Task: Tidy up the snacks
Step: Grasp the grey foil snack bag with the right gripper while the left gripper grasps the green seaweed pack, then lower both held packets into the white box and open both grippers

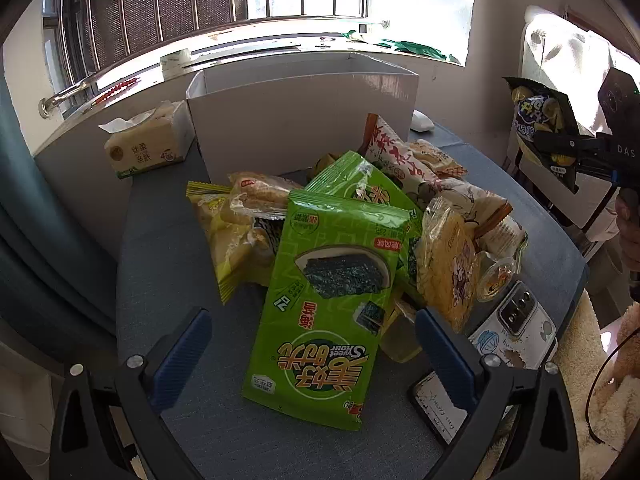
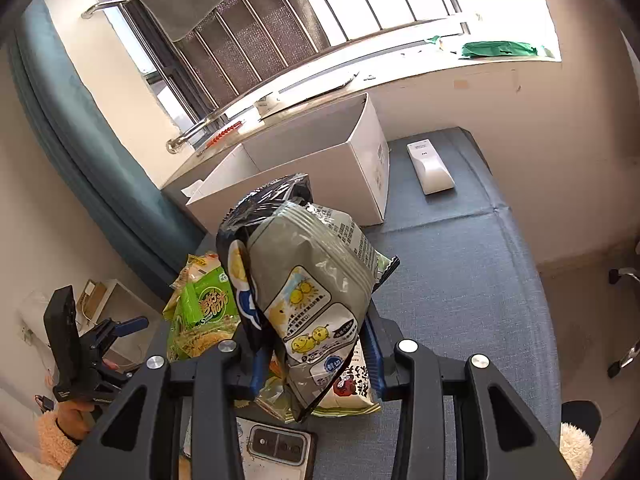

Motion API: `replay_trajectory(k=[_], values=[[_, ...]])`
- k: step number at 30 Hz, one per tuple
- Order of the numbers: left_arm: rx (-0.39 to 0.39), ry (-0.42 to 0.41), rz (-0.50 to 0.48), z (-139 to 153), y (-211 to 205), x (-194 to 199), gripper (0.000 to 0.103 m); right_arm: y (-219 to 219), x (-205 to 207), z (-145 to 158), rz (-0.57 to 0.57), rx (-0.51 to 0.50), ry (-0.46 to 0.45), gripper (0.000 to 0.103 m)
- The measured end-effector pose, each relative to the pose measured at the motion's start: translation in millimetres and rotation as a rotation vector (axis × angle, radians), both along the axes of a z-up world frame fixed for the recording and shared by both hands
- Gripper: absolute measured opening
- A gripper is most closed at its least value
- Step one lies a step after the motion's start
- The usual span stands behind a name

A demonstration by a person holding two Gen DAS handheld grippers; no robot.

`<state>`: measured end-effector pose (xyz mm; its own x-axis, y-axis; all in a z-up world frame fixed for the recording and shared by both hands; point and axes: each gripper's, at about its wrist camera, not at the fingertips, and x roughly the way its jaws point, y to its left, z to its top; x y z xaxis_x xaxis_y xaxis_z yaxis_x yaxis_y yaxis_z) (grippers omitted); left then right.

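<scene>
My right gripper [image 2: 316, 360] pinches the chip bag [image 2: 308, 300] low; it could slip before the box [image 2: 320, 172] at twelve o'clock. My left gripper [image 1: 312, 356] gapes wide, empty.

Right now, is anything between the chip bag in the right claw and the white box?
Nothing visible. The right claw holds the chip bag in the air above the snack pile; the white box stands open-topped just beyond, its near wall bare.

- The right gripper [image 2: 316, 354] is clamped on a chip bag [image 2: 308, 300], lifted above the blue table [image 2: 460, 300].
- A white box [image 2: 352, 176] stands open, farther back.
- Green seaweed packets [image 2: 204, 312] lie left.
- A phone [image 2: 280, 446] lies near.
</scene>
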<state>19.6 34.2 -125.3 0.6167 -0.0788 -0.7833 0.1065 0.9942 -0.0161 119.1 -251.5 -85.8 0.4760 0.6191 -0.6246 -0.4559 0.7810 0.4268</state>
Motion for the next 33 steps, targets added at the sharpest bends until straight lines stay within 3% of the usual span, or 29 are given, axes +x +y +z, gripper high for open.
replay_trajectory(k=[4, 7, 9, 10, 14, 18, 24, 28, 33], values=[[-0.003, 0.052, -0.031, -20, -1, 11, 0.103, -2, -12, 5, 0.01, 0.006, -0.01, 0.042], [-0.073, 0.071, 0.002, -25, 11, 16, 0.102, -1, -15, 4, 0.017, 0.001, -0.007, 0.042], [-0.111, 0.095, 0.029, -29, 20, 19, 0.093, 0, -17, 2, 0.026, -0.002, -0.003, 0.042], [-0.12, 0.103, 0.039, -31, 23, 19, 0.075, 1, -18, 1, 0.027, -0.007, -0.002, 0.042], [-0.163, 0.08, 0.051, -27, 30, 7, 0.073, 6, -20, 0, 0.038, -0.009, 0.0, 0.042], [-0.176, 0.006, 0.067, -2, 31, -18, 0.073, 11, -22, 4, 0.047, -0.013, -0.014, 0.042], [-0.28, -0.176, 0.105, 60, 40, -26, 0.073, 27, -12, 22, 0.06, 0.022, -0.054, 0.042], [-0.35, -0.263, 0.131, 97, 52, 11, 0.073, 52, 13, 44, 0.082, 0.028, -0.089, 0.042], [-0.34, -0.26, 0.198, 127, 61, 98, 0.073, 93, 71, 70, 0.077, 0.011, -0.095, 0.042]])
